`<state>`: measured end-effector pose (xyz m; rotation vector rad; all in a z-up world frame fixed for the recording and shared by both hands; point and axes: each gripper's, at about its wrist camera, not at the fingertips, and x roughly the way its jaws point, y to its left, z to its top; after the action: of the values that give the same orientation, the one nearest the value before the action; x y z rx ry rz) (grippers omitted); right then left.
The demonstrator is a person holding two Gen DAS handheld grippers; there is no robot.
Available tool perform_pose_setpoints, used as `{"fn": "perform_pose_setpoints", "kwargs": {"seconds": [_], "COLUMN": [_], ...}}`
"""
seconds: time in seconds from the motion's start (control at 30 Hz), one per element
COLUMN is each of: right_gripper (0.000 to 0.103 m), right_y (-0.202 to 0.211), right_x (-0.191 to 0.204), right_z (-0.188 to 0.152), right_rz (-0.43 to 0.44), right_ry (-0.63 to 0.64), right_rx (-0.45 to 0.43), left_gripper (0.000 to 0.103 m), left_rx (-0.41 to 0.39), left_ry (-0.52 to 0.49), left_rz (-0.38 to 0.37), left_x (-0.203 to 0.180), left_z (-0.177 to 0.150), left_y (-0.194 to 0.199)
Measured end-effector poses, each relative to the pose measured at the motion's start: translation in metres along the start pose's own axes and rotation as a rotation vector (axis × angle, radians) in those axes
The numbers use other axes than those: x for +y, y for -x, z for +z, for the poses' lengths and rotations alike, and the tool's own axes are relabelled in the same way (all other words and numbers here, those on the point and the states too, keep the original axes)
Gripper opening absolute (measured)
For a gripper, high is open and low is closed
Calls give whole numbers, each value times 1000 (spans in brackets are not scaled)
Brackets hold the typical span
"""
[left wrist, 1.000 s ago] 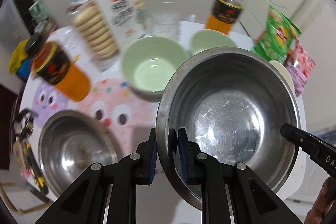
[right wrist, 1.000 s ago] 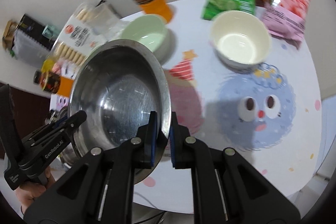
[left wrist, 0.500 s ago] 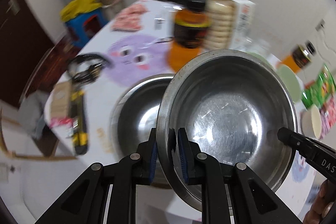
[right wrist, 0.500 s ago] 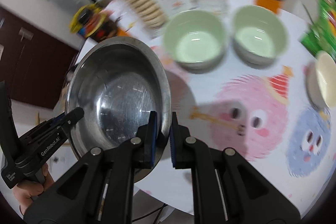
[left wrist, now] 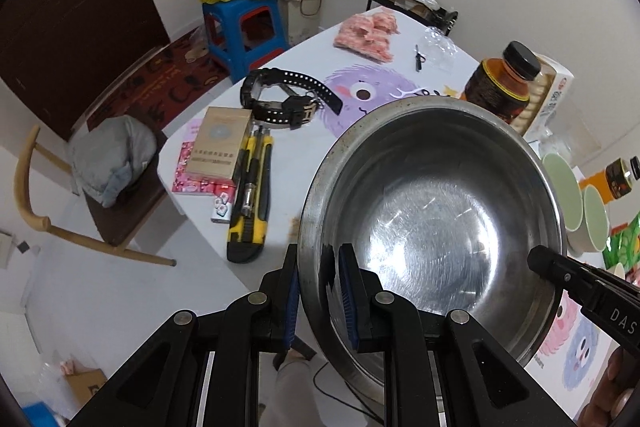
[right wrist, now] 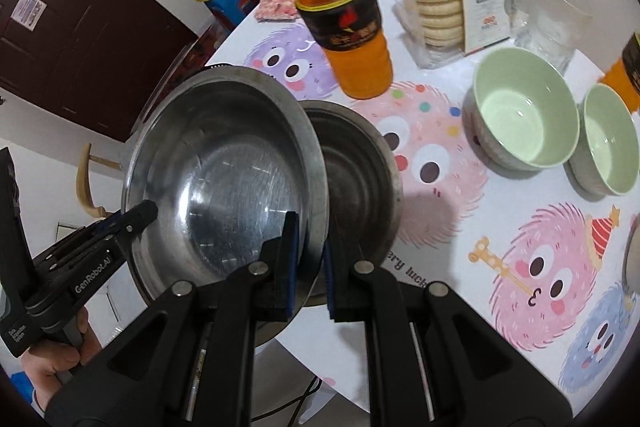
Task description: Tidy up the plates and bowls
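Both grippers, left (left wrist: 318, 301) and right (right wrist: 310, 261), pinch the shiny round steel bowl's (right wrist: 224, 183) rim at 6 o'clock, probably to nest it into the second steel bowl (right wrist: 360, 171) underneath.

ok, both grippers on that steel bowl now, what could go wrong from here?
1. Both the left gripper and right gripper pinch only the thin rim of the held steel bowl; it could slip or twist.
2. It hangs tilted over the second steel bowl; lowered crooked, rims could clash instead of nesting.
3. The orange bottle stands close behind and could get knocked.

Black gripper (left wrist: 319, 297) (blue pads (left wrist: 346, 297), silver screws)
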<state>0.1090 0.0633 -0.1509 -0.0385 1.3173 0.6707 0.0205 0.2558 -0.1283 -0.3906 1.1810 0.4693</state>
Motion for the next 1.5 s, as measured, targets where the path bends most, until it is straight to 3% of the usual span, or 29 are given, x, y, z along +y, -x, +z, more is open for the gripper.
{"fn": "perform_pose_setpoints", "kwargs": {"seconds": [0.57, 1.27, 1.33, 1.43, 1.5], "right_gripper": [13, 16, 16, 25, 51], "right_y": [-15, -44, -42, -39, -38], "right_x": [-29, -34, -34, -36, -35], "right_z": [-2, -1, -1, 0, 1], "right_rz": [-58, -89, -91, -82, -90], "right_ry": [-60, -49, -55, -73, -83], "right_rx": [39, 77, 78, 81, 79], "left_gripper": [18, 21, 25, 39, 59], "left_rx": [49, 128, 122, 115, 99], "left_ry": [-106, -93, -96, -93, -86], "left_rz": [-5, 4, -4, -22, -33], "left_x": [-30, -26, -28, -29, -29], "left_z": [3, -2, -2, -1, 1], "left_y": [-40, -71, -69, -66, -62]}}
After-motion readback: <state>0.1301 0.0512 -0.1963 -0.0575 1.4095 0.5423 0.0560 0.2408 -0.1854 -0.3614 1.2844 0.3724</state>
